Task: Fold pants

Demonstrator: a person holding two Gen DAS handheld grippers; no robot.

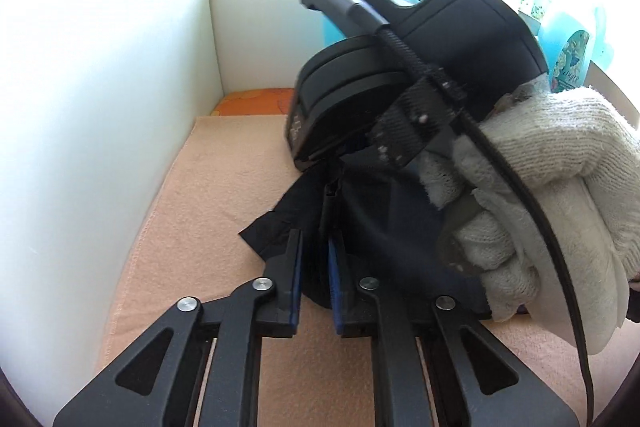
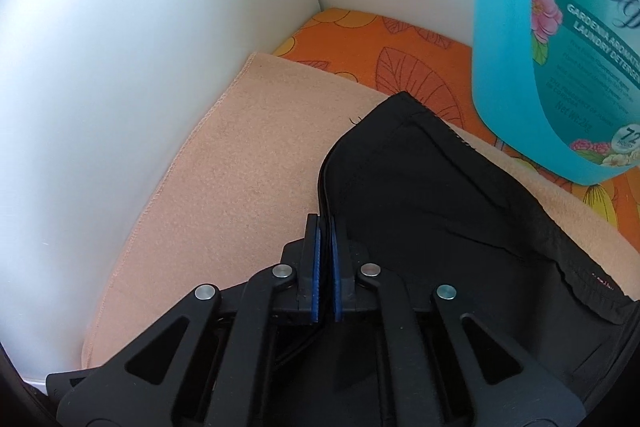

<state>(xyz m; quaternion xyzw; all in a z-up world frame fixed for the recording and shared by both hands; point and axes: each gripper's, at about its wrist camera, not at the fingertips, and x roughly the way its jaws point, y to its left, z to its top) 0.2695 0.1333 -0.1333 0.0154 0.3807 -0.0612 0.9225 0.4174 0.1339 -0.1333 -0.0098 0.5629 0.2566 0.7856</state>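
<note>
The black pants [image 1: 372, 211] are spread on a peach towel [image 1: 224, 187], and a bunched fold is clamped between the pads of the left gripper [image 1: 316, 259]. Further right, their folded edge [image 2: 420, 195] is pinched in the right gripper [image 2: 325, 251], below a blue laundry detergent bottle [image 2: 508, 39].

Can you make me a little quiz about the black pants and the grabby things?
1. True or false: the right hand-held gripper is shut on the black pants.
2. What lies right under the pants? A) peach towel B) bare wood C) blue bottle
3. What does the person's hand wear?

Key: 1 true. 2 A. 3 a white knit glove; the left hand-held gripper also pinches the pants.
</note>
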